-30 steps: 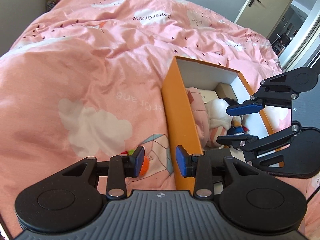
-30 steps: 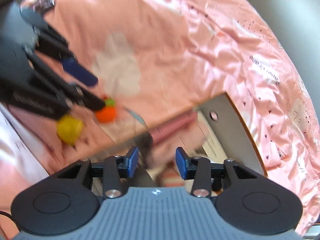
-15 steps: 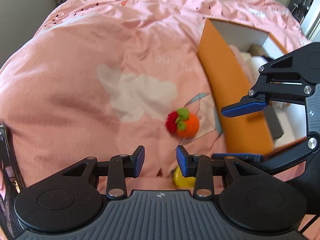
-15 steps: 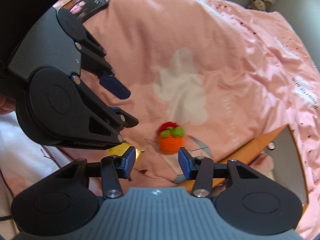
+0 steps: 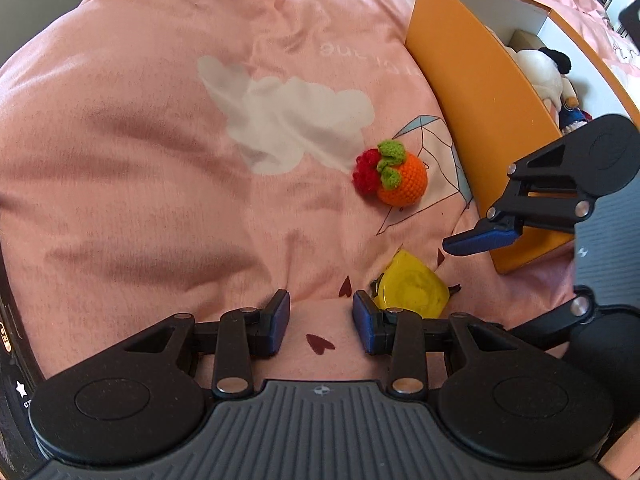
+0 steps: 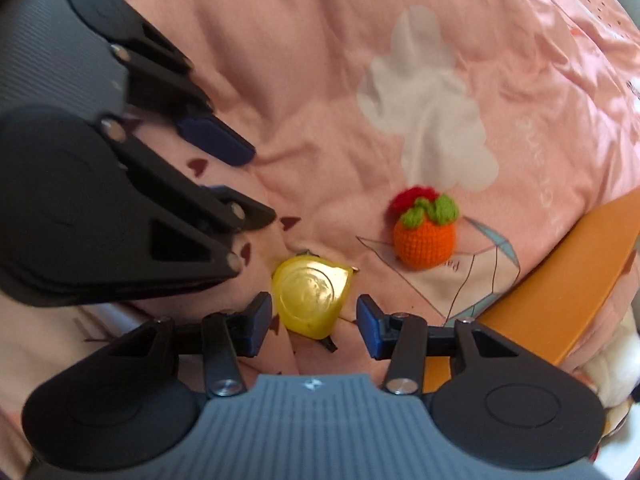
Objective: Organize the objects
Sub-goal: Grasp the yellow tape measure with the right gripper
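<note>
A yellow rounded tape-measure-like object lies on the pink duvet. It sits between the pads of my right gripper, which stands open with a gap on both sides. A crocheted orange fruit with green leaves and a red tuft rests just beyond it, near the orange box. My left gripper hangs open over bare duvet, with the yellow object just right of its right finger. In the left wrist view the crocheted fruit lies ahead, beside the box wall.
The open orange box holds a white plush toy and other soft items. A finger of the right gripper reaches in from the right in the left wrist view. A phone edge shows at the far left. The rumpled duvet spreads leftward.
Both views have swung down from the box onto the duvet. The crocheted fruit and the yellow object have come close. The right gripper now straddles the yellow object.
</note>
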Available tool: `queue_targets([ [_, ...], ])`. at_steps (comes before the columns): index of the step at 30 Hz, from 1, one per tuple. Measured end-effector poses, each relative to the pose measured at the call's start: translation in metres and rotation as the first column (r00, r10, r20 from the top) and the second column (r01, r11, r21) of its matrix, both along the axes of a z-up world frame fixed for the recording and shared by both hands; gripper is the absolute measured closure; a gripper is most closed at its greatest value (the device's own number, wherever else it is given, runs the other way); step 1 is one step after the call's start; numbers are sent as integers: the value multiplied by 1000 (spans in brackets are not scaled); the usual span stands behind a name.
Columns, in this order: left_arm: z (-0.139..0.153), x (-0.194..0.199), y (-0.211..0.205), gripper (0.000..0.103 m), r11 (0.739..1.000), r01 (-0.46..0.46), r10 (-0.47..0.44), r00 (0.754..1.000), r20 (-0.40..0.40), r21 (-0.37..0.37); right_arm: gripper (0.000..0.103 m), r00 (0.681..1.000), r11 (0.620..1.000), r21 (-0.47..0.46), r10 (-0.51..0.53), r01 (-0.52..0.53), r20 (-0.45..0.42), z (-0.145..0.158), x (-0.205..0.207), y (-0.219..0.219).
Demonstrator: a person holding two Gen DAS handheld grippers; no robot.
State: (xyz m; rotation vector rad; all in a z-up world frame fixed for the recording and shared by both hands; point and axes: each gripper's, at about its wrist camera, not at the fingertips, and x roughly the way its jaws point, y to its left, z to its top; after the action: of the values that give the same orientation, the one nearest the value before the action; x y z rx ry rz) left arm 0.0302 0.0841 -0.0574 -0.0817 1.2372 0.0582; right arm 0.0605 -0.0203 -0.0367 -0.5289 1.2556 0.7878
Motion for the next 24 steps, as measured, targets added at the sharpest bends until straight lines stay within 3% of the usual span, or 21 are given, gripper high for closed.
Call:
queue_targets([
  [5, -4, -3, 7, 59, 1000, -11, 11, 1000, -10, -19, 53, 990, 990, 11, -137, 137, -14, -12, 4, -6],
  [16, -8, -1, 7, 59, 1000, -5, 5, 1000, -17, -6, 56, 974, 973, 50, -225, 224, 24, -23, -8, -4],
  [24, -10, -1, 10, 59, 1000, -11, 10, 1000, -19, -22, 40, 974, 974, 38, -224, 223, 21, -27, -9, -5],
])
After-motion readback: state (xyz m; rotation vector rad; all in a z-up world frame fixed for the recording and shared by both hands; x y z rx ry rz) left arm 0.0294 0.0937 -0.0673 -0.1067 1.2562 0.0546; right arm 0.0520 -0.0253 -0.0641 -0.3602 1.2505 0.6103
